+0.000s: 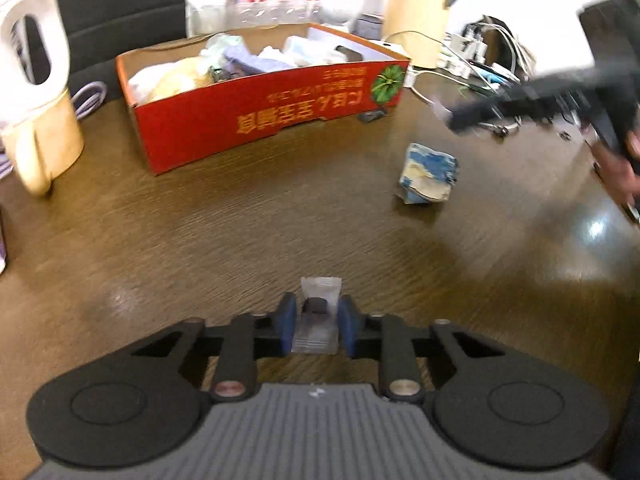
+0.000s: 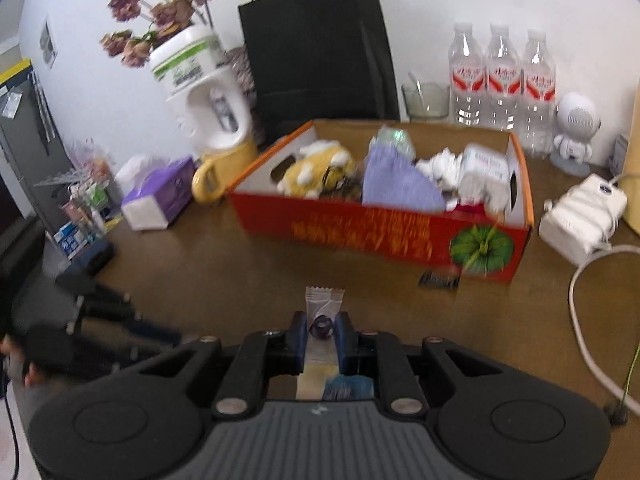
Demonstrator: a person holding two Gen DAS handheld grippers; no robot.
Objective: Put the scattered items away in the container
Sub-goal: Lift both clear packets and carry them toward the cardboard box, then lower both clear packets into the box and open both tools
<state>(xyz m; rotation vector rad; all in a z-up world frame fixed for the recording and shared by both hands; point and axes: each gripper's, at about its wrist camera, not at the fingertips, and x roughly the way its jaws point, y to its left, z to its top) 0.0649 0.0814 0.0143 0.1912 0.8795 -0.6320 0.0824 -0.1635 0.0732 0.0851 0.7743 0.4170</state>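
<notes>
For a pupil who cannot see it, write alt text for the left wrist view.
The left hand-held gripper pinches a clear candy wrapper between blue pads over a brown wooden table. Beyond stands a red cardboard box full of items, a crumpled blue packet to its right.

The left hand-held gripper [image 1: 316, 326] has blue pads on black linkage arms with silver and reddish pivot screws; two round black discs flank a grey ribbed housing with a small white mark; the right hand-held gripper [image 2: 320, 332] looks the same.
</notes>
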